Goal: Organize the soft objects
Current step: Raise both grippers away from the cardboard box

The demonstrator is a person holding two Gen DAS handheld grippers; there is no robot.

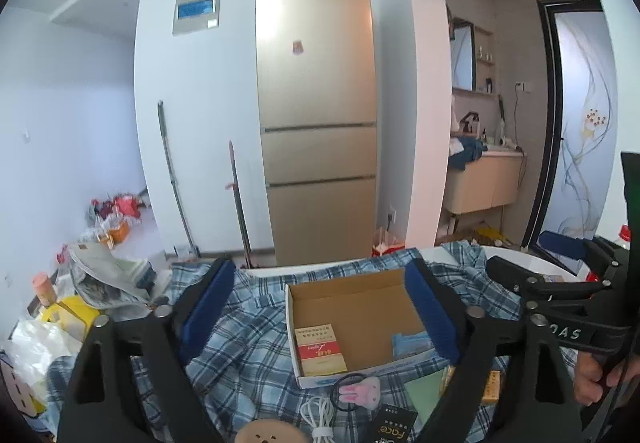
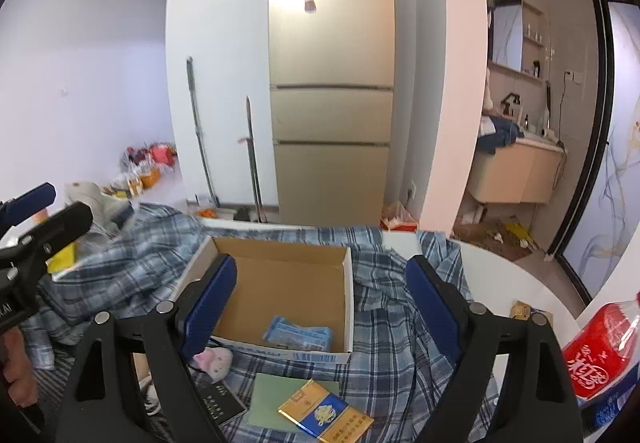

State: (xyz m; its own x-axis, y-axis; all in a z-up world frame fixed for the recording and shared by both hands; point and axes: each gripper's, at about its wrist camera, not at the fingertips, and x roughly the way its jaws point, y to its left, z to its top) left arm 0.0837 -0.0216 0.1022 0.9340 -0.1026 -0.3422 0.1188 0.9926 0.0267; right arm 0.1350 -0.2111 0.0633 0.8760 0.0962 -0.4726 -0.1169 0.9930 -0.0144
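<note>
We hold both grippers above the plaid cloth (image 1: 248,327), and both stand with fingers spread wide, gripping nothing: the left gripper (image 1: 318,307) frames the cardboard box (image 1: 352,317), and the right gripper (image 2: 320,307) straddles the same box from the other side.

The soft things we judge to be ours lie near: the pink plush bunny (image 1: 360,395) sits just in front of the box's near wall, on a black hair band, and a blue packet (image 2: 298,335) already lies inside the box beside a red and yellow booklet (image 1: 320,349).

The bunny is small and squashy; a pinch on its edge could let it slip, or drag the band and the white cable (image 1: 320,415) along with it. Loose folds of cloth could also get caught in the fingers.

Clutter crowds the near edge: a black card (image 1: 390,429), a green sheet (image 2: 280,399) and a gold and blue pack (image 2: 326,413). The two grippers sit close together, so they could knock each other over the box.
</note>
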